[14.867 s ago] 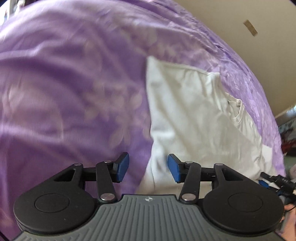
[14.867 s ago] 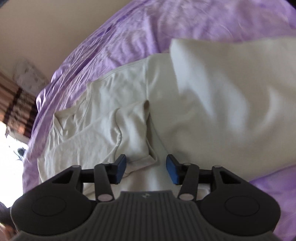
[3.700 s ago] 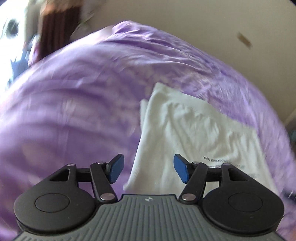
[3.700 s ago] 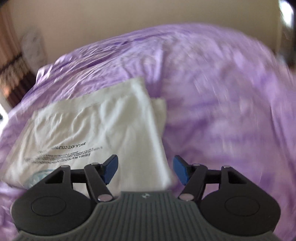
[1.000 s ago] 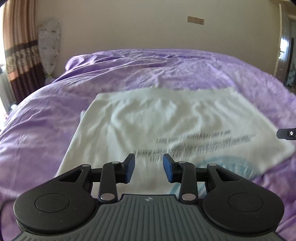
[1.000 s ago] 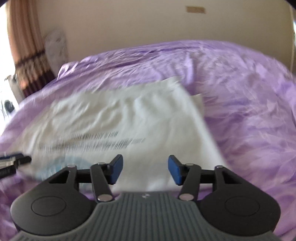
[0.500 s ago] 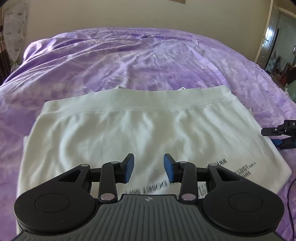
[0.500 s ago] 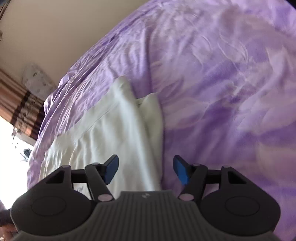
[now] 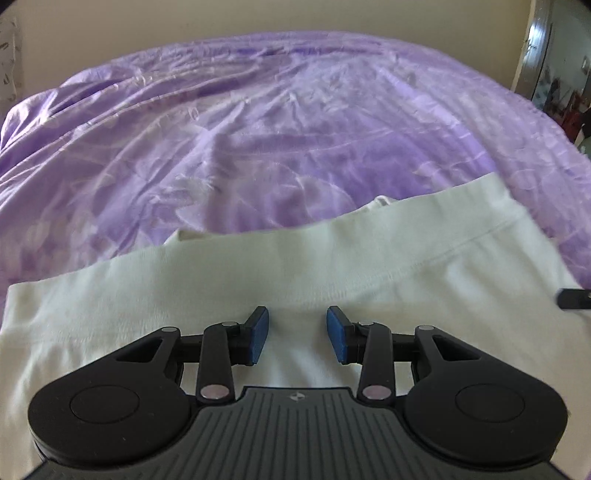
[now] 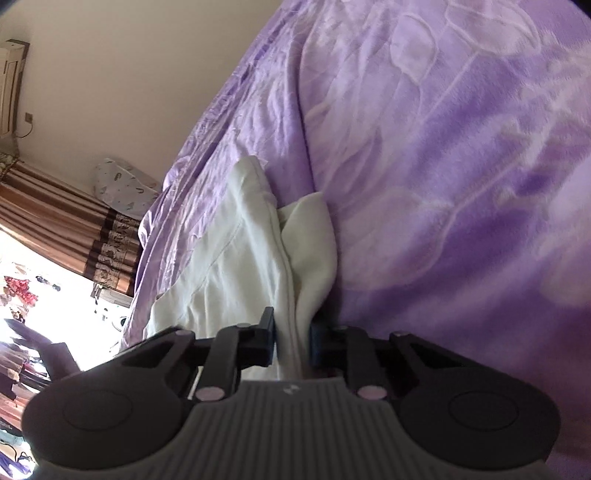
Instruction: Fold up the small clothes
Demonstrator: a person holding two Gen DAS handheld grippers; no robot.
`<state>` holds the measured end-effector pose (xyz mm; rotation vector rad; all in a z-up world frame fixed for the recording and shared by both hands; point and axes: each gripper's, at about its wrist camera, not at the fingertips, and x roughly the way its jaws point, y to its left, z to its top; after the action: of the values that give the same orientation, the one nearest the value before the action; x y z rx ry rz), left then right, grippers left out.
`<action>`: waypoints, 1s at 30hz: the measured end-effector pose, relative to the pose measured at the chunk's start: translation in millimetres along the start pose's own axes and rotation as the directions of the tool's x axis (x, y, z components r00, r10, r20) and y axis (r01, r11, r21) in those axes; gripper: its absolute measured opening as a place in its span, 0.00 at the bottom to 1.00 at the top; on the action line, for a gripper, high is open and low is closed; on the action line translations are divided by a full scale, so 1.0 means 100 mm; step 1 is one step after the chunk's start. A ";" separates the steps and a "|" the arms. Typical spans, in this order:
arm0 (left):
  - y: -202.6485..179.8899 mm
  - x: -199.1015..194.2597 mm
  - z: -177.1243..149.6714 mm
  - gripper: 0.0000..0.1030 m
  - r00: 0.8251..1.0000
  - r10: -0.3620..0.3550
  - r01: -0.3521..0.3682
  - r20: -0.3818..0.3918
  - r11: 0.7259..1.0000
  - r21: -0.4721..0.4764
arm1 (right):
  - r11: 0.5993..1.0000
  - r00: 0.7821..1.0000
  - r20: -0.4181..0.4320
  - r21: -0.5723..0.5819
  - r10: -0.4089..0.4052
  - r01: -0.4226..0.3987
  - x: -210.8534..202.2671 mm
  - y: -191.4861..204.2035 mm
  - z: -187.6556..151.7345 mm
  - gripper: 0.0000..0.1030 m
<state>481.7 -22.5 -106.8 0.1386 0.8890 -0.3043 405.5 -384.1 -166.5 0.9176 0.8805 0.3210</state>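
A folded white garment point(image 9: 295, 266) lies on the purple bedspread point(image 9: 277, 129); its hemmed edge runs across the left wrist view. My left gripper point(image 9: 297, 334) is open and hovers low over the garment's middle, its blue pads apart with nothing between them. In the right wrist view the garment point(image 10: 236, 266) lies edge-on, with a folded-under flap point(image 10: 314, 236) sticking out at its side. My right gripper point(image 10: 291, 341) is shut on the garment's side edge, cloth pinched between the pads. A tip of the right gripper point(image 9: 574, 298) shows at the right edge of the left wrist view.
The purple bedspread point(image 10: 461, 166) spreads around the garment. A beige wall point(image 9: 258, 22) stands behind the bed. A striped brown curtain point(image 10: 62, 229) and a patterned pillow point(image 10: 118, 188) are at the far left of the right wrist view. A doorway point(image 9: 557, 70) is at the right.
My right gripper has closed onto the garment's side edge. My left gripper has moved forward over the garment toward its hem and stays open.
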 end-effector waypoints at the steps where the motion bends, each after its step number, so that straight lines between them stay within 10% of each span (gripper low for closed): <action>1: -0.01 0.02 0.02 0.43 1.000 0.008 -0.008 0.010 1.000 0.006 | 1.000 1.000 0.001 -0.004 0.001 -0.001 -0.01 0.02 0.00 0.12; 9: 0.17 -0.59 0.04 0.43 0.995 0.025 -0.021 0.096 0.999 -0.038 | 0.996 0.999 0.001 -0.079 -0.044 0.044 -0.18 0.49 0.06 0.09; 18: 0.83 -1.81 -0.19 0.43 0.989 0.093 -0.076 0.118 0.987 -0.142 | 0.968 0.997 0.002 -0.238 -0.083 0.081 -0.20 1.87 0.00 0.08; 30: 1.69 -2.62 -0.84 0.43 0.984 0.151 -0.134 0.091 0.976 -0.173 | 0.935 0.993 -0.055 -0.345 -0.101 0.076 0.76 3.49 -0.69 0.08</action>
<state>318.4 211.9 44.6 0.0314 0.7934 -0.1014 437.8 -95.0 52.0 0.5438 0.8949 0.4170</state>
